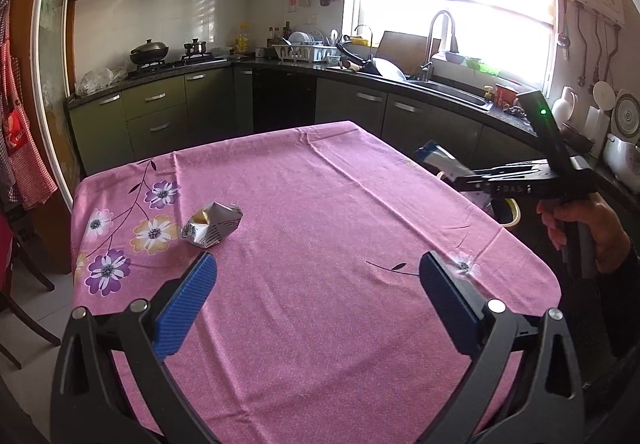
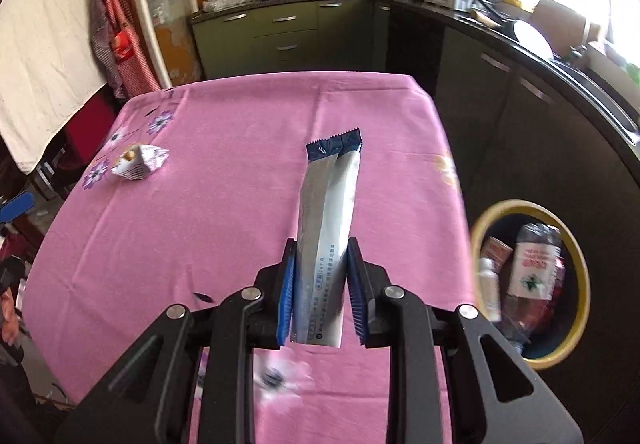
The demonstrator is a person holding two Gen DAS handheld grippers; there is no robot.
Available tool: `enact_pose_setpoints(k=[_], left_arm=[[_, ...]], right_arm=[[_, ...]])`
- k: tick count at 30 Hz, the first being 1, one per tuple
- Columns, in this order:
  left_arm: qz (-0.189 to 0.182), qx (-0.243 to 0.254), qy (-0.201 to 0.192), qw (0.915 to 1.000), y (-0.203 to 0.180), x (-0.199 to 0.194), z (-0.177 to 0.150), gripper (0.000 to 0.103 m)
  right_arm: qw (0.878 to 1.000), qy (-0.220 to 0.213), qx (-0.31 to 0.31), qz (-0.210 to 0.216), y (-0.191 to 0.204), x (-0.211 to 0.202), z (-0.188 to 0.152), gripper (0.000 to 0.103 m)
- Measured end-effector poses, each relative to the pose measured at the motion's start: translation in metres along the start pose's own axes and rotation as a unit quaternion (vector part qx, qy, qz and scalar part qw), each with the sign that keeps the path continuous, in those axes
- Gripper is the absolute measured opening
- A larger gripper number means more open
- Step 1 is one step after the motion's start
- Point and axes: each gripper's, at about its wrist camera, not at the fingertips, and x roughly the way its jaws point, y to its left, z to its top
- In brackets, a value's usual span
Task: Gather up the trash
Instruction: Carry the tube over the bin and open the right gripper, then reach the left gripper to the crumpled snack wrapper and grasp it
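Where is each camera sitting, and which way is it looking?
Left wrist camera: sits on the left claw, looking across the pink flowered tablecloth toward the kitchen counter; its open blue fingers show, and a hand holding the right claw.
Right wrist camera: sits on the right claw, looking down over the table; its fingers pinch a long silver-and-blue wrapper, beside a yellow-rimmed trash bin.
Both see: the tablecloth, the crumpled silver foil packet and the wrapper.

Silver, blue-tipped wrapper (image 2: 329, 228) upright between pads over the bench; crumpled carton (image 1: 212, 224) lying near flowers; yellow-rimmed bin (image 2: 576, 264) holding trash.
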Motion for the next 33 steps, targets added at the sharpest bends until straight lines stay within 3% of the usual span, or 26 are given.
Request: enact_pose_setpoints(k=[5,10,12,14,19,22,30,33], left_arm=[[-0.006,0.004,0.001,1.0,-0.007,0.005,0.002,0.096],[-0.009,0.016,0.004,0.9998,-0.017,0.009,0.003,0.096],[-0.008,0.021,0.004,0.9997,-0.02,0.009,0.004,0.096],[-0.006,0.025,0.005,0.9997,-0.021,0.01,0.004,0.096],[-0.003,0.031,0.015,0.9994,-0.018,0.017,0.004,0.096],[-0.012,0.036,0.035,0.9987,-0.008,0.028,0.004,0.096],[0.02,0.064,0.065,0.9956,0.05,0.066,0.017,0.096],[0.003,0.072,0.076,0.9945,0.077,0.088,0.025,0.096]], right_arm=[[0.993,0.009,0.083,-0.08,-0.108,-0.005,-0.009,0.024],[0.987,0.022,0.115,-0.112,-0.168,0.014,-0.017,0.025],[0.985,0.032,0.123,-0.113,-0.182,0.026,-0.019,0.033],[0.981,0.025,0.144,-0.124,-0.195,0.028,-0.023,0.049],[0.979,-0.005,0.174,-0.105,-0.195,0.007,-0.033,0.049],[0.983,-0.018,0.154,-0.1,-0.17,-0.006,-0.036,0.053],[0.992,-0.039,0.095,-0.067,-0.103,-0.02,-0.022,0.053],[0.995,-0.04,0.074,-0.05,-0.08,-0.019,-0.015,0.054]])
